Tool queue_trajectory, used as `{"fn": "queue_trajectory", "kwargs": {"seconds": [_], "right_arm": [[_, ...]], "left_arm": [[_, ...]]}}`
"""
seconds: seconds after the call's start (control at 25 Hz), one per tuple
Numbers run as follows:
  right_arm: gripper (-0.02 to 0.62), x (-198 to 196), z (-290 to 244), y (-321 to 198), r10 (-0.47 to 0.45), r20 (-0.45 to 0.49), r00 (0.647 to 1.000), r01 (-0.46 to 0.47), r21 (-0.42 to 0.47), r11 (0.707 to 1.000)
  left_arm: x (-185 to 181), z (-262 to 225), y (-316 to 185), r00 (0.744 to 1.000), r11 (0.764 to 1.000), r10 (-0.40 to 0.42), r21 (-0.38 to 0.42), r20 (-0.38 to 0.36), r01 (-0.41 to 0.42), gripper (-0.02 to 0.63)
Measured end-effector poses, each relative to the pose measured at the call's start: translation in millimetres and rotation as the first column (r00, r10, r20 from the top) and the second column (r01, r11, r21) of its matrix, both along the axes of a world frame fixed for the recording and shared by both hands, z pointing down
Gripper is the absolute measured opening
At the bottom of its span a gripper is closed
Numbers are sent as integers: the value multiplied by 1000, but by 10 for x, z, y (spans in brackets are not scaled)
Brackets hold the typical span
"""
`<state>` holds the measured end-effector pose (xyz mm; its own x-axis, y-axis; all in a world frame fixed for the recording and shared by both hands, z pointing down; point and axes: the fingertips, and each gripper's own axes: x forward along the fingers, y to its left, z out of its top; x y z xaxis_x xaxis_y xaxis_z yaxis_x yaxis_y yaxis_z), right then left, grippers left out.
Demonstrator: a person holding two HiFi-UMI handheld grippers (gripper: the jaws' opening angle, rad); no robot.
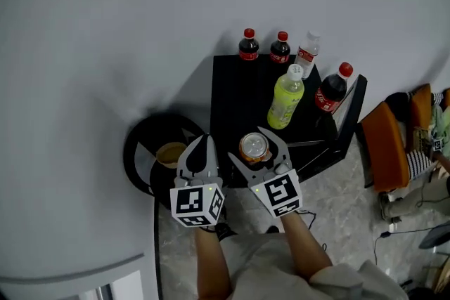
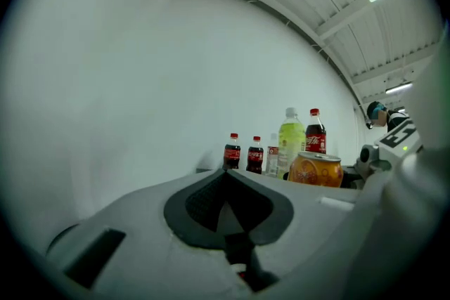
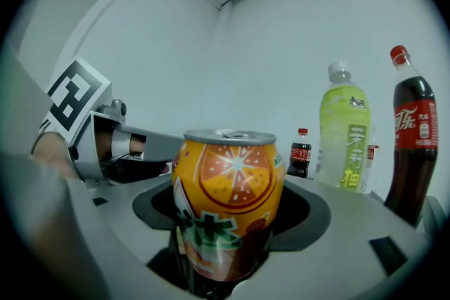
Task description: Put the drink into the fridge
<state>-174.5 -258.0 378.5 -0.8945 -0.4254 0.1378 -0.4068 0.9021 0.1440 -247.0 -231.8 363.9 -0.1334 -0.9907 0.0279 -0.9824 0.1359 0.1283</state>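
An orange drink can [image 1: 254, 147] with a silver top stands upright between the jaws of my right gripper [image 1: 247, 144], which is shut on it above the near edge of a black table [image 1: 230, 96]. In the right gripper view the can [image 3: 228, 197] fills the middle, held at its lower half. My left gripper [image 1: 202, 140] hovers just left of the can, shut, with nothing in it; its tips meet in the left gripper view [image 2: 226, 176], where the can [image 2: 316, 170] shows to the right.
On the table stand two small cola bottles [image 1: 248, 44] [image 1: 280, 48], a clear bottle [image 1: 306, 49], a green drink bottle [image 1: 285, 97] and a larger cola bottle [image 1: 332, 88]. A round black bin [image 1: 144, 151] sits left of the table. An orange chair [image 1: 390, 144] is at the right.
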Motion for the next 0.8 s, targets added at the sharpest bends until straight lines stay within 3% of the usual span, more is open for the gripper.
{"fn": "queue_trajectory", "kwargs": {"seconds": [0.2,0.4,0.6,0.8], "right_arm": [[305,539,275,449,-85,-18,996,84,-32,996],[305,807,896,502,-70,-29,997,66,-111,992],[305,694,1806,78,11,-61,998,-17,-97,995],[305,331,2711,-370,43,-69,997,-53,-155,986]], "left_arm": [[561,302,475,996,996,-85,-26,-37,84,9],[975,807,783,994,989,-95,-118,-47,89,9],[1052,1326,839,992,980,-71,-190,-108,50,9],[975,1738,846,985,977,-71,-209,-157,37,9]]}}
